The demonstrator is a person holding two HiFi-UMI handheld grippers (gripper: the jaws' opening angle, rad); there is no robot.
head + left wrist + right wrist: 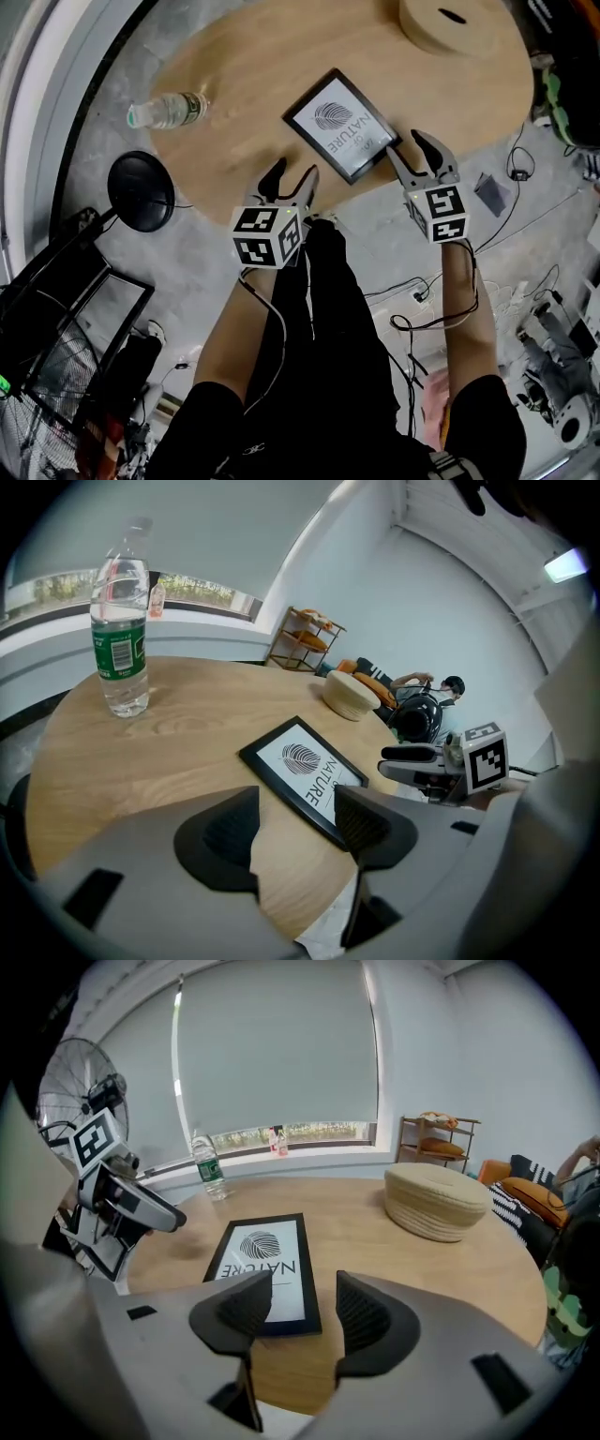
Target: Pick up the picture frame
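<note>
picture frame [341, 125] is laid flat on surface [234, 66] | left hand-held gripper [295, 172] spread, frame at 1 o'clock | right hand-held gripper [408, 145] spread, frame at 11 o'clock | grasp and lift not yet done

On the round wooden surface [244, 75]: picture frame [340, 125] lying flat, water bottle [169, 110] upright, pale woven basket [422, 28] well apart.

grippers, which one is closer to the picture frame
The right gripper: its open jaws are by the picture frame; the left gripper sits farther back at the table edge.
</note>
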